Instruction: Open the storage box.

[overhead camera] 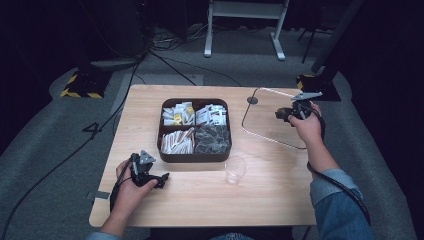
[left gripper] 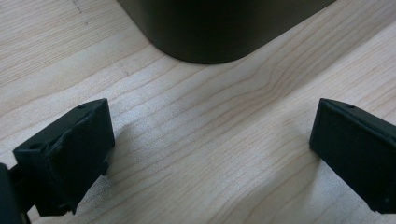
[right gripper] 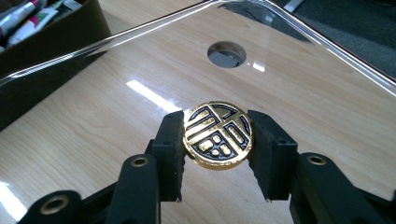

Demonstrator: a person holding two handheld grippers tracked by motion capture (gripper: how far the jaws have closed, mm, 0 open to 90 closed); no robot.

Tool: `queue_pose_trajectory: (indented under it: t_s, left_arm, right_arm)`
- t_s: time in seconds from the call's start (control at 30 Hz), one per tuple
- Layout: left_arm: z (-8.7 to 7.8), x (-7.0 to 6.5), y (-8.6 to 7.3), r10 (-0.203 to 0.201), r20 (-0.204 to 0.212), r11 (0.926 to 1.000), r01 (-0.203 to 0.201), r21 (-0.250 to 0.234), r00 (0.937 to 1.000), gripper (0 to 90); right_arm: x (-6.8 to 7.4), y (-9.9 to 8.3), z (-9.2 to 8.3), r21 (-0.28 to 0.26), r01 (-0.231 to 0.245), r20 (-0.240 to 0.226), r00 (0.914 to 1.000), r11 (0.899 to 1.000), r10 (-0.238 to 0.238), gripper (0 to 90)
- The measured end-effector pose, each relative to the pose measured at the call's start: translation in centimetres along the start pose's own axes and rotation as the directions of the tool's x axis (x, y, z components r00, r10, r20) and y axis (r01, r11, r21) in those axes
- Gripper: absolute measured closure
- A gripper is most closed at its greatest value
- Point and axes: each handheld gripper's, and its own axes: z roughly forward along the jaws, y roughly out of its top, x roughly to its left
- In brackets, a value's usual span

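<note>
Right gripper view: the right gripper point(right gripper: 217, 151) had its two black jaws closed about halfway, pressed against either side of a round gold-and-black knob point(right gripper: 218, 135) that carried an embossed emblem. The knob sat on a clear lid point(right gripper: 327, 93) with rounded corners, which lay flat on the wooden table point(right gripper: 60, 135) and mirrored the overhead light; a round hole in the tabletop point(right gripper: 227, 53) showed through the clear panel. In the high view the lid lay at the table's far right, well apart from the dark compartment box point(overhead camera: 195, 156) of sachets at the centre, with a clear cup point(overhead camera: 235, 169) just in front of the box. The left gripper point(left gripper: 210, 154) rested low over bare wood near the box's corner, jaws wide apart and holding nothing.
</note>
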Motion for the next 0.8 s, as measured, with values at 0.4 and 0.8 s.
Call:
queue_pose_trajectory:
  t_s: [0.4,0.8]
  left_arm:
    - [0.0,0.0,0.0,0.001,0.001,1.0,-0.001,0.0,1.0,0.3]
    - [0.0,0.0,0.0,0.0,0.001,1.0,0.0,0.0,1.0,0.3]
  right_arm:
    - [-0.1,-2.1,1.6,0.02,-0.03,0.001,0.9996,0.999,0.029,58.6]
    - [-0.4,-4.1,2.3,0.047,-0.062,0.005,0.998,0.997,0.062,58.6]
